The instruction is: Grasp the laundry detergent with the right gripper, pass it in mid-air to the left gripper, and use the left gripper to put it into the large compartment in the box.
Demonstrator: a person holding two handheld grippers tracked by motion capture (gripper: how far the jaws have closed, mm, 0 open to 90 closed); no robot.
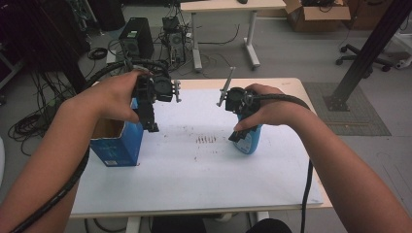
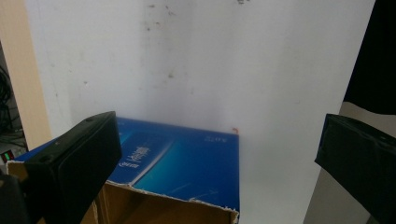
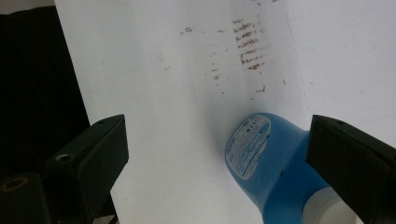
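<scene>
My left gripper (image 2: 219, 158) jaws apart over the open blue box (image 1: 119, 143) at the surface's (image 1: 194, 179) left edge, my right gripper (image 3: 219, 158) jaws apart above the blue bottle (image 3: 275, 168).

desk (image 1: 291, 87): light wood top, legs below | white sheet (image 1: 194, 174): covers most of it, brown smudges (image 1: 206, 140) near centre | blue carton (image 1: 119, 145): at 9 o'clock, standing on the sheet's left edge, top open | blue bottle (image 1: 248, 140): at 3 o'clock, on the sheet
</scene>
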